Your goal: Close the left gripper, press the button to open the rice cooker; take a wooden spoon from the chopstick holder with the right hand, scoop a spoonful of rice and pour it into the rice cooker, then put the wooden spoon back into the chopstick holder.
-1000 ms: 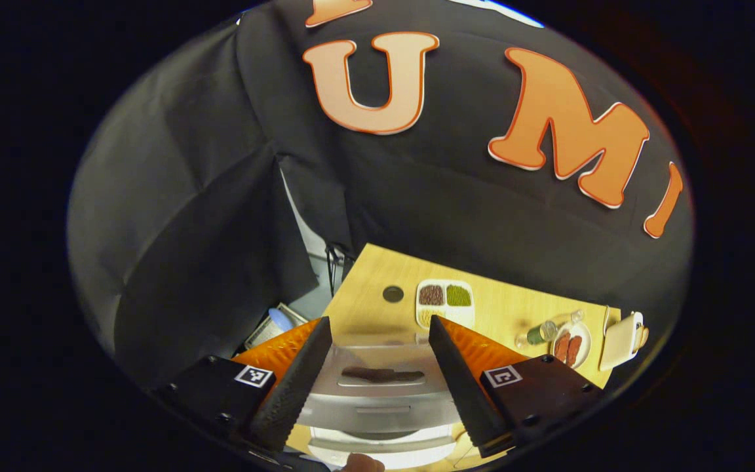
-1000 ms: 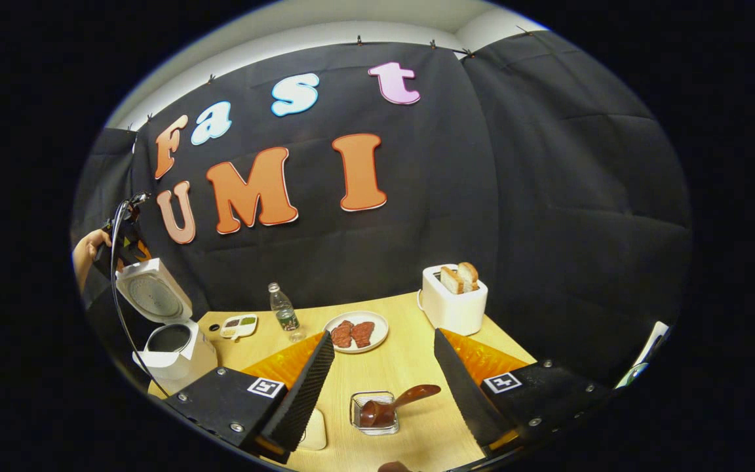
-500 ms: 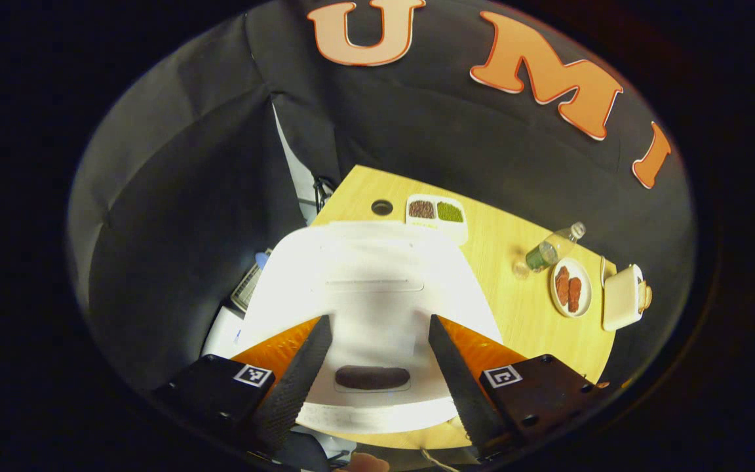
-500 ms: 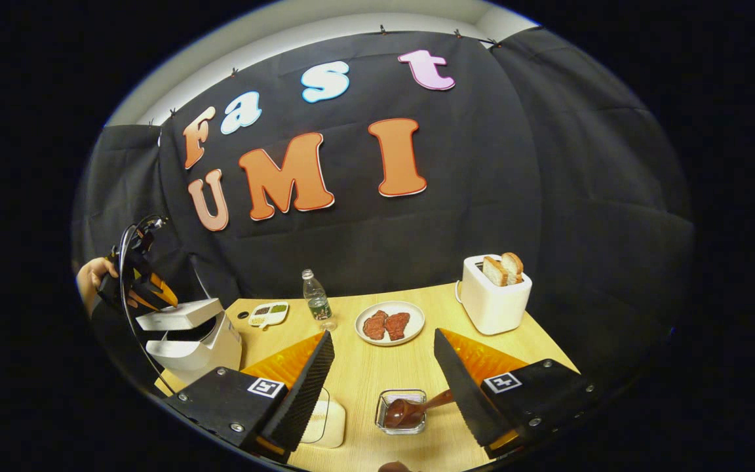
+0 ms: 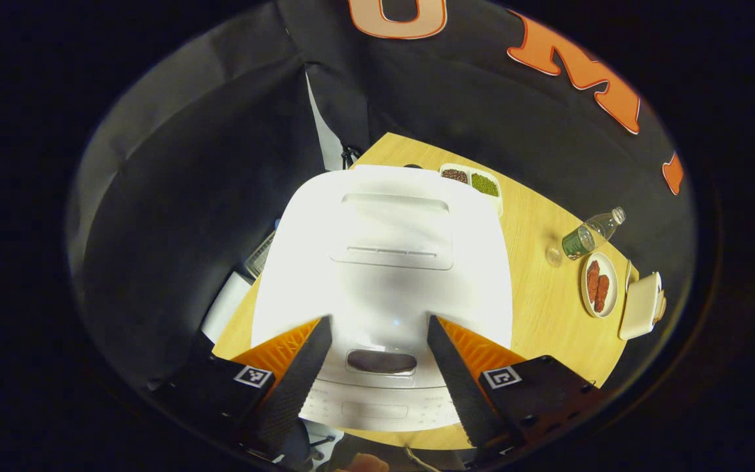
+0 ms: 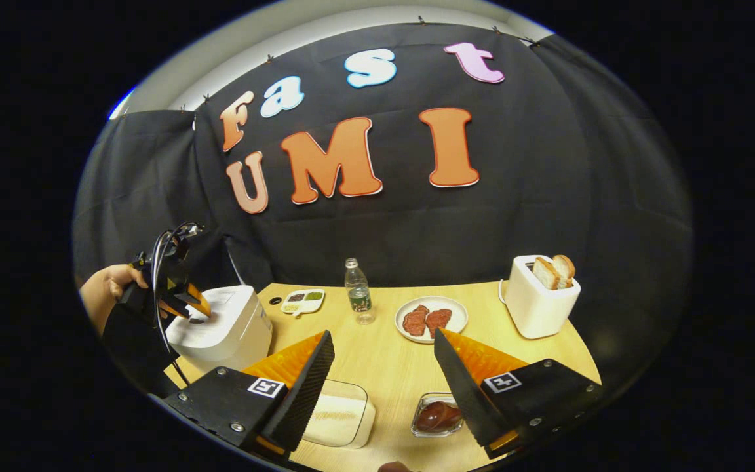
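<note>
- Left gripper [image 5: 379, 357] with fingers spread apart, gripping nothing, poised over the front edge of the white rounded rice cooker [image 5: 384, 262]; lid down.
- Dark oval button [image 5: 381, 362] on the cooker's front lip, framed between the two fingers; contact impossible to tell.
- In the right gripper view, same left gripper [image 6: 184, 301] held by a hand [image 6: 105, 292] above the cooker [image 6: 223, 328] at the left end of the pale wooden table [image 6: 390, 360].
- Right gripper [image 6: 384, 387] also wide open and empty, above the table's near edge.
- Small clear holder [image 6: 436, 416] with the dark brown wooden spoon [image 6: 431, 414] lying in it, just beside the right finger.
- White lidded rectangular container [image 6: 341, 414] beside the left finger; contents unclear.
- Farther back: divided white dish of grains [image 6: 304, 300], clear plastic bottle [image 6: 358, 296], white plate with red meat slices [image 6: 430, 319], white toaster with bread [image 6: 538, 296].
</note>
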`<control>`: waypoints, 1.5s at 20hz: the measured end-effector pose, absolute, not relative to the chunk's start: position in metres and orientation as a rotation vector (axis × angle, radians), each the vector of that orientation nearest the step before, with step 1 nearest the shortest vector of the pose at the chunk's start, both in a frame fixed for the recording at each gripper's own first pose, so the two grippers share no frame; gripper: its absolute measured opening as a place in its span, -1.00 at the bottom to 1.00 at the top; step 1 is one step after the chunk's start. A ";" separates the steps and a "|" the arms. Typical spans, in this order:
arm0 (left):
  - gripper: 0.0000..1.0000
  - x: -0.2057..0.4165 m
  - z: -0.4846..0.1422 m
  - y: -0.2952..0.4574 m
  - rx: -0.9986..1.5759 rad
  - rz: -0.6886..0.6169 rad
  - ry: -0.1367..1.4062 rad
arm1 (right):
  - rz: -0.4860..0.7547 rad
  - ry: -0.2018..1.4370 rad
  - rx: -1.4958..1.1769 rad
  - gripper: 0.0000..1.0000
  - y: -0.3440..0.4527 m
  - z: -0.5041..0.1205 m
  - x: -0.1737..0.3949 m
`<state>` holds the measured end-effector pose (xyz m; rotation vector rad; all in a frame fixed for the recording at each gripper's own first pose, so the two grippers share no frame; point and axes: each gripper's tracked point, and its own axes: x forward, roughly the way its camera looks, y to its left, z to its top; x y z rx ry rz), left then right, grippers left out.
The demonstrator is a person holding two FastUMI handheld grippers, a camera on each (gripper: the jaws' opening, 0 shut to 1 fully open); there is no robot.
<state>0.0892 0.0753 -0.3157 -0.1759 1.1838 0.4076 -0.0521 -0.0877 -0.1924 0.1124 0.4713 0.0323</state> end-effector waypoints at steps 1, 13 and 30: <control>1.00 0.088 -0.316 0.074 -0.176 0.414 1.169 | 0.048 0.471 0.105 0.90 -0.082 -0.192 -0.049; 1.00 0.074 -0.166 0.044 -0.085 0.273 0.568 | 0.148 0.332 0.013 0.89 -0.028 -0.136 -0.007; 1.00 0.016 -0.031 -0.045 -0.029 0.049 0.075 | 0.075 0.125 0.004 0.89 -0.015 -0.058 -0.005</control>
